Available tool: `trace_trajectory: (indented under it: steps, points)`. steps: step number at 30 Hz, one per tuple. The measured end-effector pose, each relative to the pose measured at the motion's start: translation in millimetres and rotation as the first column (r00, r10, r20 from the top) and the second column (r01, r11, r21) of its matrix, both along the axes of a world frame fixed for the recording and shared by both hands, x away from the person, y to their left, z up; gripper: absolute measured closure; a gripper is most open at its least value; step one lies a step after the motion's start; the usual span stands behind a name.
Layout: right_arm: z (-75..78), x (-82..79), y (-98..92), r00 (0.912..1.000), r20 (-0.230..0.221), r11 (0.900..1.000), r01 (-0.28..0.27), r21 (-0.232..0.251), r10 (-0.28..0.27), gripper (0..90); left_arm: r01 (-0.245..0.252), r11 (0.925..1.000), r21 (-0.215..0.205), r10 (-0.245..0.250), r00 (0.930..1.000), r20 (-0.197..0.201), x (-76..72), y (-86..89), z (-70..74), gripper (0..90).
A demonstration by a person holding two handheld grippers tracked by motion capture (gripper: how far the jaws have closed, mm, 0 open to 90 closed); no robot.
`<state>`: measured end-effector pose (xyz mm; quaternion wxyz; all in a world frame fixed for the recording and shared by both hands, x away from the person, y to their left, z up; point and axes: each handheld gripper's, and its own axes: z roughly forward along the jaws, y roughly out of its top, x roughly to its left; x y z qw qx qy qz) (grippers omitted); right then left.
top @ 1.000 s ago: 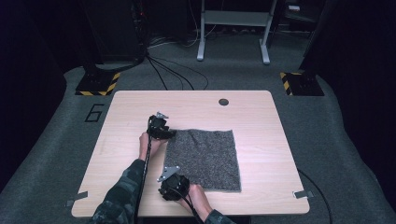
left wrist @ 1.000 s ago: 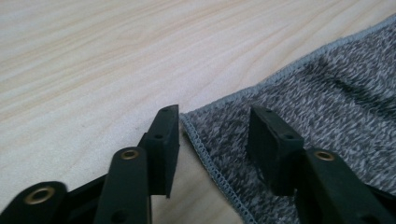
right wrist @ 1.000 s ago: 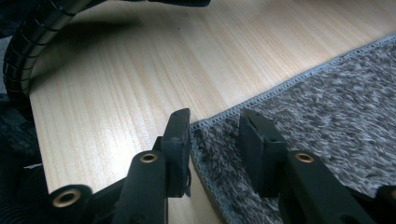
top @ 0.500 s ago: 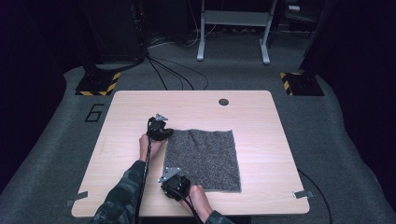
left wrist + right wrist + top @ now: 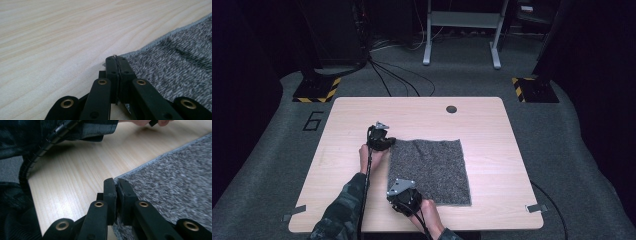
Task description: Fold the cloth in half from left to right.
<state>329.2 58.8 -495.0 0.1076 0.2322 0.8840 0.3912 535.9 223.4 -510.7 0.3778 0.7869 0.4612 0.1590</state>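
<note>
Nearest the person, the right gripper (image 5: 406,194) sits at the near-left corner of the one grey cloth (image 5: 432,167). In the right gripper view its jaws are pressed together on that corner, the stitched hem running away to the upper right from the fingertips (image 5: 124,188). Jaws have just been closing, with the cloth edge between them. One right hand (image 5: 428,212) grips it from behind, and the cable trails back toward the table edge.

Farther along the same left edge, the left gripper (image 5: 384,142) clamps the far-left corner of the cloth. In the left gripper view the jaws are nearly flush, a thin sliver of fabric between the pads (image 5: 112,68); they too have just been closing. The cloth spreads out to the right of those fingers, bare wood to the left. One left hand (image 5: 371,156) and a camouflage sleeve (image 5: 343,210) lead back to the person.

The cloth lies flat on the one wooden table (image 5: 492,125), both left corners pinched.

Beyond both grippers, one round dark grommet hole (image 5: 451,109) is in the tabletop, well apart from the fingers. Past the table are two yellow-black striped bases (image 5: 317,90), one grey stand (image 5: 462,30), and loose cables on the floor.
</note>
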Motion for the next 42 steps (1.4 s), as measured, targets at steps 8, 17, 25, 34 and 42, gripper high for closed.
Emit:
trace_trajectory:
  steps: [8,17,25,34,42]
  points:
    - [17.2,-7.6,-8.3,0.9996,0.028,0.999,-0.001,0.054,0.000,86.3,-0.007,1.0000,0.001,0.007,0.9993,0.037,-5.4,4.5,14.0,89.1]
    - [32.6,-8.6,-1.7,0.9982,0.056,0.995,-0.028,0.095,0.023,86.8,-0.031,0.9995,-0.005,0.032,0.9976,0.062,-6.2,12.3,32.7,89.2]
    - [45.7,-7.6,7.2,0.9958,0.088,0.990,-0.036,0.133,0.024,86.8,-0.052,0.9983,0.028,0.048,0.9921,0.116,-5.1,22.5,63.2,89.2]
    - [57.4,-14.8,1.4,0.9927,0.119,0.984,-0.041,0.173,0.021,86.9,-0.050,0.9978,0.043,0.042,0.9867,0.157,-5.6,15.8,83.8,89.3]
    - [54.3,-24.1,-24.1,0.9924,0.114,0.980,0.023,0.198,-0.046,87.0,0.033,0.9939,0.106,-0.049,0.9863,0.157,-3.4,-20.4,87.9,89.2]
